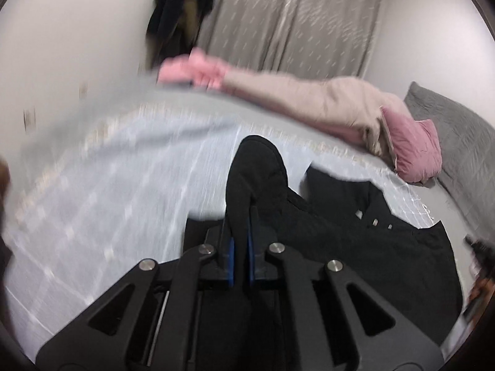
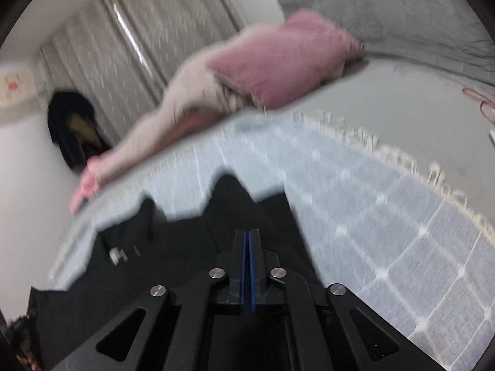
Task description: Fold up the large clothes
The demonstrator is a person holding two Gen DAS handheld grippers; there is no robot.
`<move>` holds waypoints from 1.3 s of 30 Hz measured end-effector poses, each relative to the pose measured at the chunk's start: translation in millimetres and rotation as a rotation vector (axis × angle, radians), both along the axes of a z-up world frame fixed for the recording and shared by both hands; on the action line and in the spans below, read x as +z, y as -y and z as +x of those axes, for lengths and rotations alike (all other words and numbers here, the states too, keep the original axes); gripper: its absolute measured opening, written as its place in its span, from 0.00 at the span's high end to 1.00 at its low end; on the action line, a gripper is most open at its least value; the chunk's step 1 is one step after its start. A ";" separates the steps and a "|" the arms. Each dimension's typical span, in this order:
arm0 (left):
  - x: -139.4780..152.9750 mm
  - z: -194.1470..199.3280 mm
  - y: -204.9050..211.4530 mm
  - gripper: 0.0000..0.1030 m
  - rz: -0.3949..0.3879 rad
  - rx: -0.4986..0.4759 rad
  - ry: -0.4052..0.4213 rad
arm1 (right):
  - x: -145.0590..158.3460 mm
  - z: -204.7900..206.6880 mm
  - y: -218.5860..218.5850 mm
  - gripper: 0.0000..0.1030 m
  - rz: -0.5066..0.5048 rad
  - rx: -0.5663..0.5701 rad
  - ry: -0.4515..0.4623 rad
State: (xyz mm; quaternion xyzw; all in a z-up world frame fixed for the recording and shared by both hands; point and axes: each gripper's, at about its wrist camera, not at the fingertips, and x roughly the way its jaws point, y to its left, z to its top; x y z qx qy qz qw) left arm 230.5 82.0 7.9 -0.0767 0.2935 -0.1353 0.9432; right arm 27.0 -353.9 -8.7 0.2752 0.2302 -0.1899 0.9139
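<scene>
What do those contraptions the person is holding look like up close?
Each is a matte black frame. On the left hand-held gripper, angled black link arms with triangular cut-outs and round silver pivot pins lead to two narrow fingers faced with blue pads. The right hand-held gripper looks identical. No cables or sleeves show.

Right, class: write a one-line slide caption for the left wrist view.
Left gripper shut on a fold of the black garment, lifting it off the pale blue checked blanket.
</scene>
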 end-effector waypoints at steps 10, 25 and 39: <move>-31.1 40.4 4.6 0.93 -0.015 0.041 -0.121 | -14.5 15.6 40.7 0.40 0.096 0.022 -0.074; -6.5 22.4 4.2 0.94 -0.009 0.068 -0.045 | -0.9 36.8 -28.9 0.95 -0.173 0.125 -0.154; -71.1 156.5 53.6 0.93 0.218 0.125 -0.151 | -38.1 161.1 23.3 0.93 -0.144 0.042 -0.209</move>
